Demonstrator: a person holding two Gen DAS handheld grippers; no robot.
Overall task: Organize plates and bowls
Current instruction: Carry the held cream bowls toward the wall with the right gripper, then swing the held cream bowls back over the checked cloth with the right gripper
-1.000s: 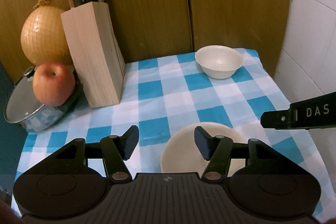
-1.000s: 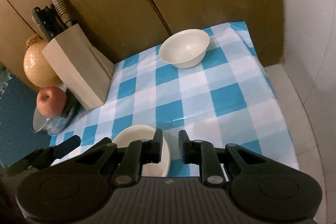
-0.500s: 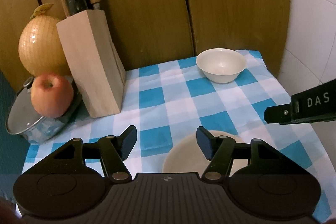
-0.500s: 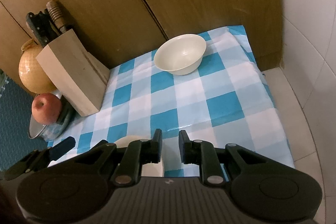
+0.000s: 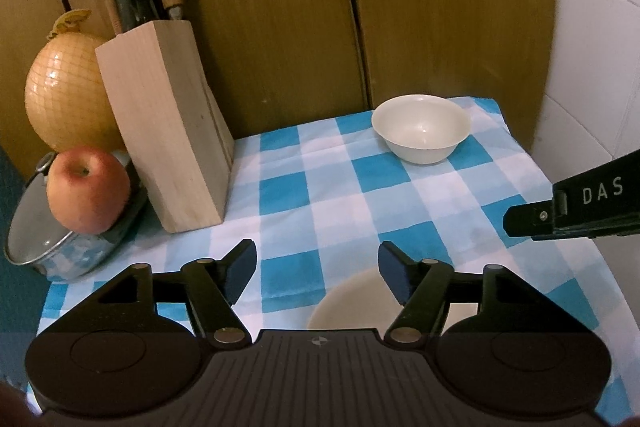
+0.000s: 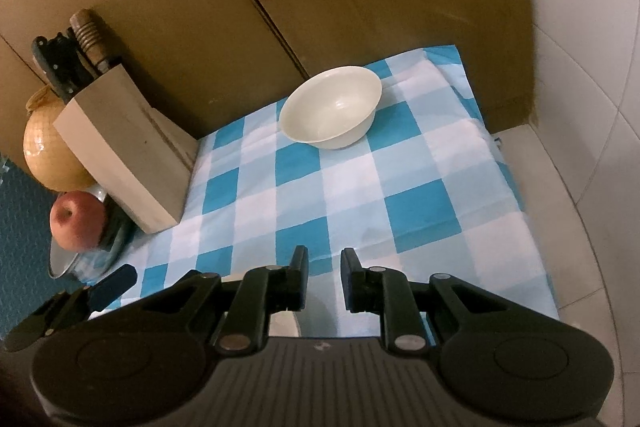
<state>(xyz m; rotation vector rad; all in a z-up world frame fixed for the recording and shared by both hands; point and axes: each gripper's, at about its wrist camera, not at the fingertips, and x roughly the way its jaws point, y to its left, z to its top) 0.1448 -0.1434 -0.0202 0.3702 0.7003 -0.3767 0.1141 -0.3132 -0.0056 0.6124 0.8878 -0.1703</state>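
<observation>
While left gripper widens; bowl untouched.

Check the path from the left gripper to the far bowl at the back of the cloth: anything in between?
Nothing visible blocks it. Between the left gripper, open with nothing between its fingers, and the far bowl lies only bare checked cloth. The knife block stands off to the left, and the right gripper to the right.
</observation>
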